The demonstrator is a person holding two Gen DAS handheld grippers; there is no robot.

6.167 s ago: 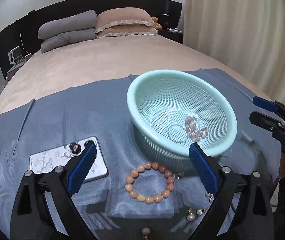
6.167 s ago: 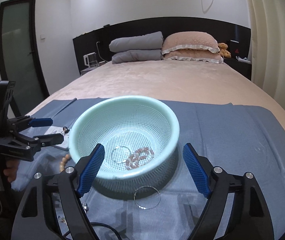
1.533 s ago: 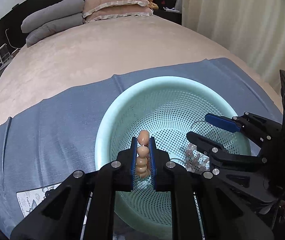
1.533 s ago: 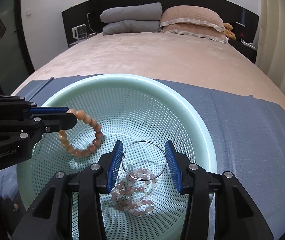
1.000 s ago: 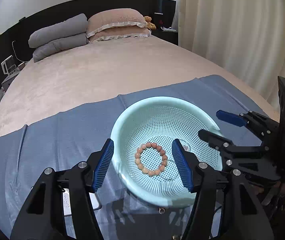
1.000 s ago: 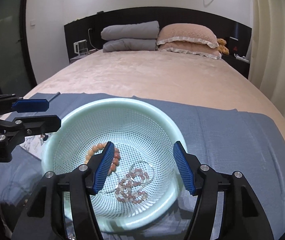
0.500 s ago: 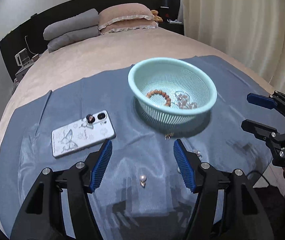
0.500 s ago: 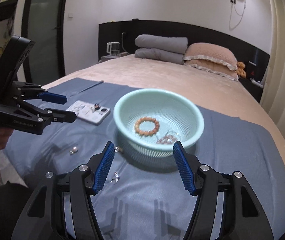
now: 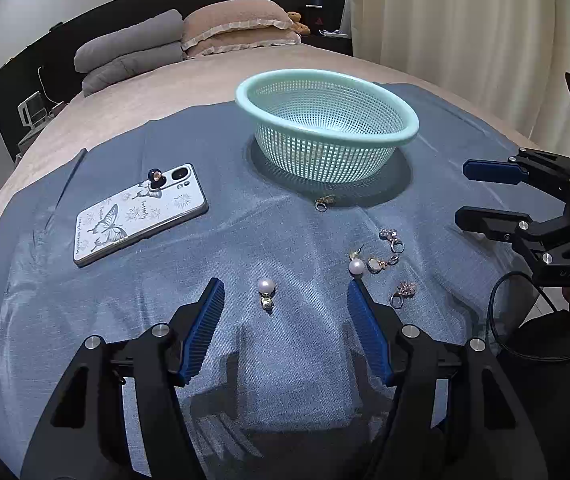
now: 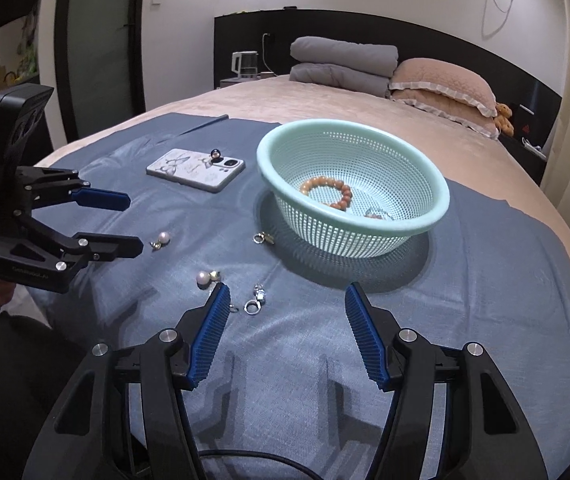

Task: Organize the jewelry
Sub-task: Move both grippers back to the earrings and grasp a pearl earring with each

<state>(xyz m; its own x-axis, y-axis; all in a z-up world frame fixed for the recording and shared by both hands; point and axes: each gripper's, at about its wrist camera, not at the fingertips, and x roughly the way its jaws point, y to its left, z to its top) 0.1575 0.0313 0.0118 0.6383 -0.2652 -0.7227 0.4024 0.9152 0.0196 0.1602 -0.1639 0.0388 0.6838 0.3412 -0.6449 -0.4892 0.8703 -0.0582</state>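
Left gripper (image 9: 283,312) and right gripper (image 10: 285,312) both spread wide, holding nothing — orange bead bracelet (image 10: 327,196) sits inside mint perforated plastic basket (image 10: 433,220); pearl earring (image 9: 266,289) on blue cloth (image 9: 165,280).

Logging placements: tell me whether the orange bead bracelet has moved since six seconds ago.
Yes. The orange bead bracelet lay on the blue cloth in front of the mint basket; now it rests inside the basket.
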